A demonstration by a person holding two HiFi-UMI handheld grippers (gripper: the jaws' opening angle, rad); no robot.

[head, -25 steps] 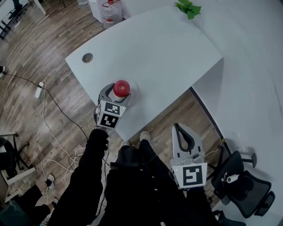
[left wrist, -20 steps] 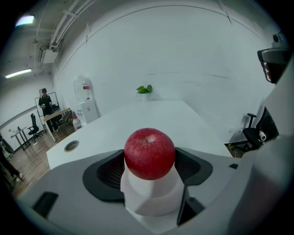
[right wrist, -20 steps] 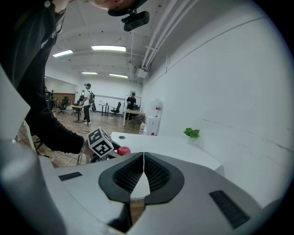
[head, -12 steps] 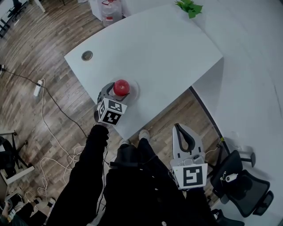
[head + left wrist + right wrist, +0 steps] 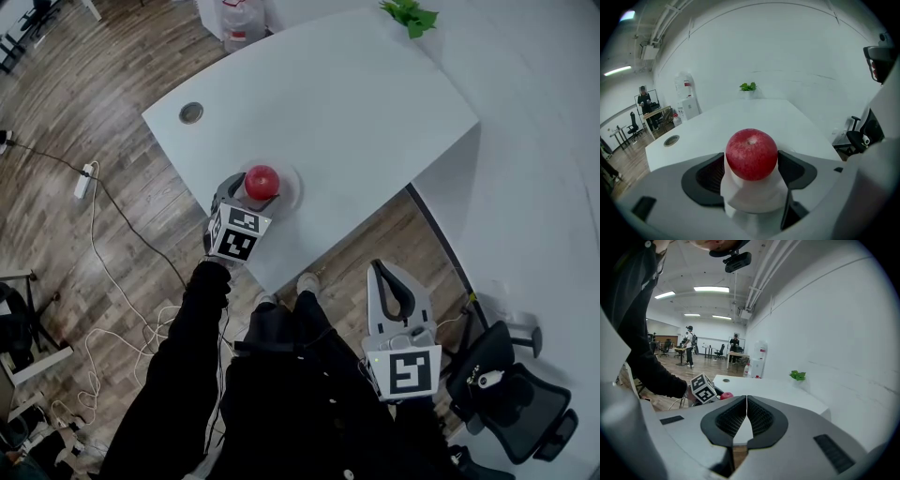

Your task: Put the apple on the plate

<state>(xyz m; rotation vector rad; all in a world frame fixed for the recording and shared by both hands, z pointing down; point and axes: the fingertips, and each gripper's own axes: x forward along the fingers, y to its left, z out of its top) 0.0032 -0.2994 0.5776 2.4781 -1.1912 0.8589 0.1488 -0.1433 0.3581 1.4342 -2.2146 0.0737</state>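
We clasped the round red apple [image 5: 751, 152], stem dimple up, in the left gripper [image 5: 752, 165] over the white plate [image 5: 292, 189]; the right gripper [image 5: 746, 420], at five o'clock, was closed and empty.

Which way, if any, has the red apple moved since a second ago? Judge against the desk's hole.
No. The red apple keeps its place relative to the round grey hole in the white desk.

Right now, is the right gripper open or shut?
Shut: the grey right gripper has its dark ribbed fingers meeting along one seam, nothing between them.
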